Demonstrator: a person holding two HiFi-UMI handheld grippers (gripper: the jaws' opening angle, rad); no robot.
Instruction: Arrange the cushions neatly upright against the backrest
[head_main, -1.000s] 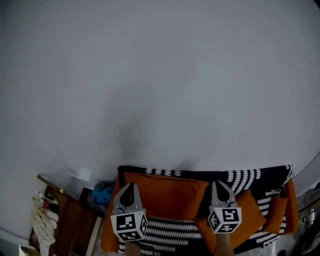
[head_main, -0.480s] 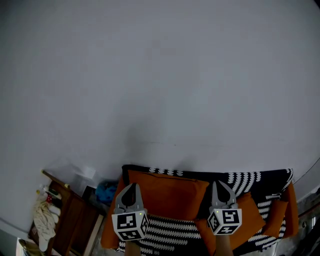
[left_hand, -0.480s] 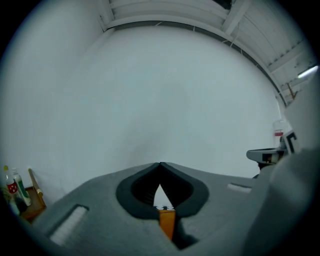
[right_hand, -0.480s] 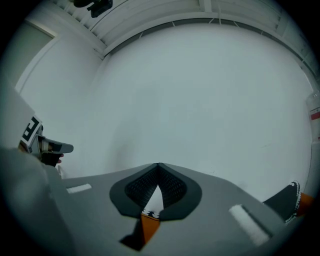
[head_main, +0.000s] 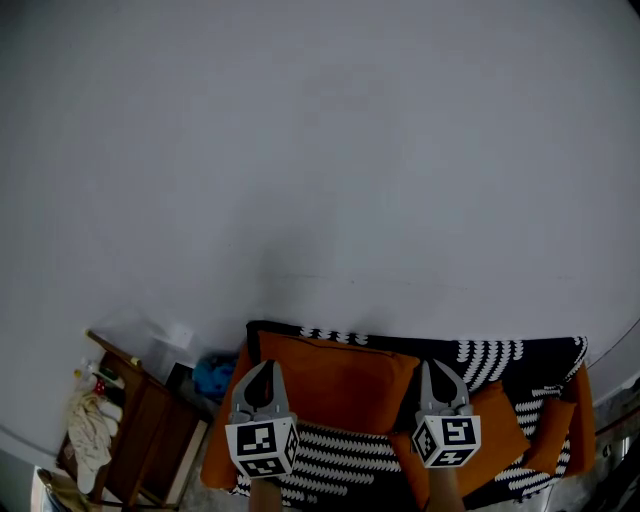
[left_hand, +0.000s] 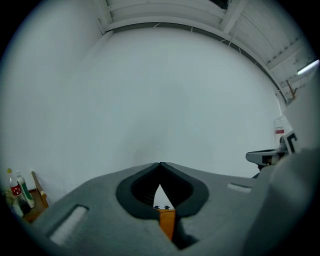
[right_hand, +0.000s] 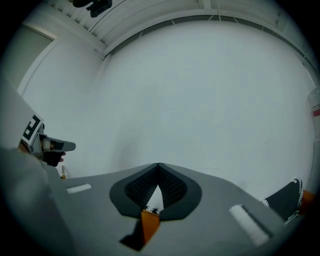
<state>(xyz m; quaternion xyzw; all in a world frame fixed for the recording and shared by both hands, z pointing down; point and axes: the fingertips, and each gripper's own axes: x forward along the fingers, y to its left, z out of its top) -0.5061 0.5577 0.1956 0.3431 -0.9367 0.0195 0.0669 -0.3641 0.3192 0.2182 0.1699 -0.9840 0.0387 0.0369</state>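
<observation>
A big white wall (head_main: 320, 150) fills most of the view. Low down is a sofa (head_main: 500, 352) with a black-and-white cover. A big orange cushion (head_main: 340, 385) stands up against its back. The left gripper (head_main: 265, 365) and the right gripper (head_main: 432, 364) are in front of it, both pinched closed. A wooden cabinet (head_main: 150, 430) is beside the sofa.

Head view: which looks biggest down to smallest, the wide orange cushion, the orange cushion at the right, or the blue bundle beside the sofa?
Largest: wide orange cushion.
Middle: orange cushion at the right, clearly narrower.
Smallest: blue bundle, though part of it is hidden, so its full size is unsure.
</observation>
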